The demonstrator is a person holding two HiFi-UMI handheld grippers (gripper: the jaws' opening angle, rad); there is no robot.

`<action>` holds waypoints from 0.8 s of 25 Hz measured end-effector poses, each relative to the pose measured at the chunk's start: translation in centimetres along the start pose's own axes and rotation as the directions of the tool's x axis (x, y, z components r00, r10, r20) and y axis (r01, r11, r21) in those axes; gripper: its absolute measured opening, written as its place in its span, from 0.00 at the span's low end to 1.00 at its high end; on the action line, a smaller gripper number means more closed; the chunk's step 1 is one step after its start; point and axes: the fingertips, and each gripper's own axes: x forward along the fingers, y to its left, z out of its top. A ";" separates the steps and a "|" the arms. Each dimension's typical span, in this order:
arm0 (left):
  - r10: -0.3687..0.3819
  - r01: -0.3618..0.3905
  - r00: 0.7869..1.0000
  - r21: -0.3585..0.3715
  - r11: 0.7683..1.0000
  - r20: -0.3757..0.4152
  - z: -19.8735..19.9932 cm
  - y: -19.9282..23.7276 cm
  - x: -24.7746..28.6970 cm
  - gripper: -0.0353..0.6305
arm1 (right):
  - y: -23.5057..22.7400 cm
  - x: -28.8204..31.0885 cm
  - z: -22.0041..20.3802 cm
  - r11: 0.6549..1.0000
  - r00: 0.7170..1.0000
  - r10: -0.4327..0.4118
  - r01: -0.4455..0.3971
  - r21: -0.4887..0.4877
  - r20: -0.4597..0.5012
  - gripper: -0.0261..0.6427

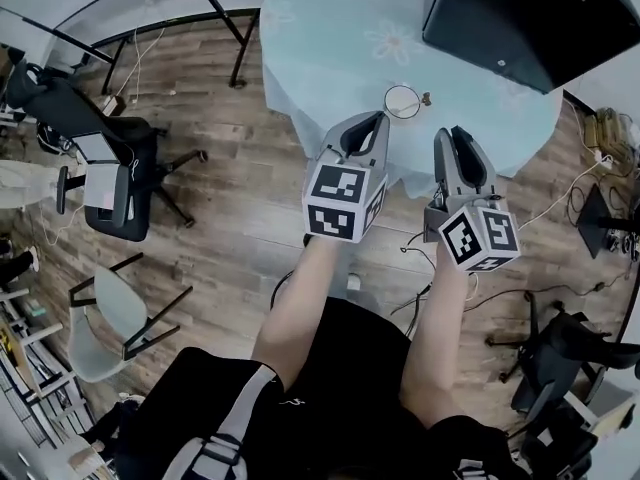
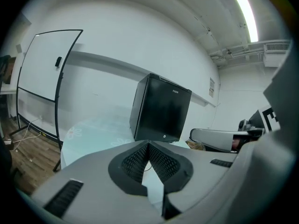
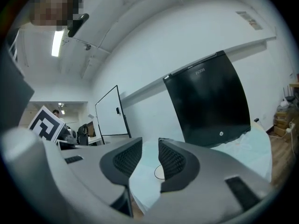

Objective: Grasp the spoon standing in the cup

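Hovering short of the surface (image 1: 320,48), the right claw (image 3: 149,148) gapes empty, the left claw (image 2: 148,148) pinched closed on nothing. The cup (image 1: 402,101) sits near the edge; its spoon, indistinct from here, is probably light, stiff and slick, so pinch the handle above the rim.

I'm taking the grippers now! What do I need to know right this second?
The left gripper is shut and empty.
The right gripper is open and empty.
The cup stands on the table near its front edge, just ahead of both grippers and not touched. The spoon is too small to make out here.
Done: nothing grasped yet.
Left: move in on the cup, probably with the open right gripper, and close on the spoon.
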 end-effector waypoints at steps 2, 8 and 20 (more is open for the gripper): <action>0.005 -0.005 1.000 -0.006 1.000 -0.013 -0.4 0.7 0.9 0.07 | -0.5 1.0 -0.8 1.000 1.000 -0.005 0.005 0.005 -0.022 0.21; 0.013 -0.014 0.999 -0.030 0.999 -0.045 -1.8 2.2 3.2 0.07 | -2.1 3.5 -3.0 0.999 0.997 -0.008 0.011 0.034 -0.081 0.26; 0.017 -0.025 0.995 -0.087 0.996 -0.094 -4.7 5.1 7.0 0.07 | -5.3 7.0 -7.1 0.994 0.983 -0.053 0.069 0.085 -0.175 0.26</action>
